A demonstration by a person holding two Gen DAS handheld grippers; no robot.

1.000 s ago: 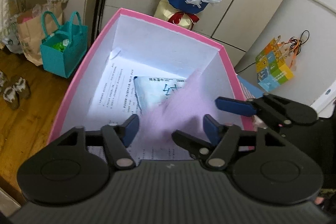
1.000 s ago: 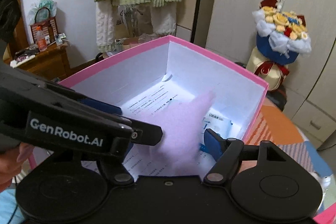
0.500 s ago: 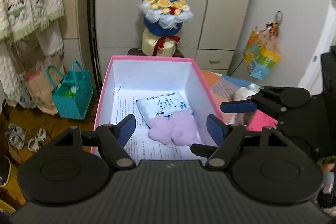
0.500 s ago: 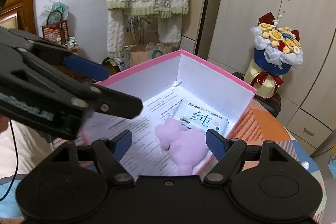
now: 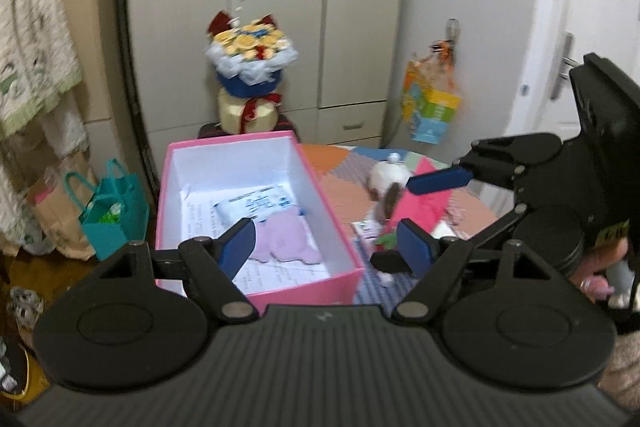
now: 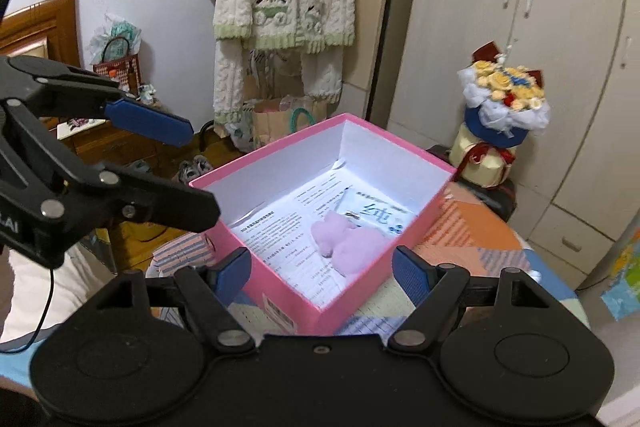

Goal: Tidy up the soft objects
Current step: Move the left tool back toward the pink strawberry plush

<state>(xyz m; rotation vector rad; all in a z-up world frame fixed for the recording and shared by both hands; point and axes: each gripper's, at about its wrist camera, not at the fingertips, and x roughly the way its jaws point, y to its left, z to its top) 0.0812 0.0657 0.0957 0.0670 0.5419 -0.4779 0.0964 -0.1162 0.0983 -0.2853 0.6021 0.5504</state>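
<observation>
Lilac plush cloth (image 6: 352,241) crumpled inside pink box (image 6: 360,301)

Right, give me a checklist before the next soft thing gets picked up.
1. Lilac soft toy lies inside the pink box: ok.
2. Left gripper empty, its jaws just opened wider: ok.
3. Right gripper open and empty: ok.
4. Box has bare floor left: ok.
5. Next soft thing, the white plush toy on the table, in sight: ok.
6. Plush free of the clutter around it: cannot tell.
</observation>
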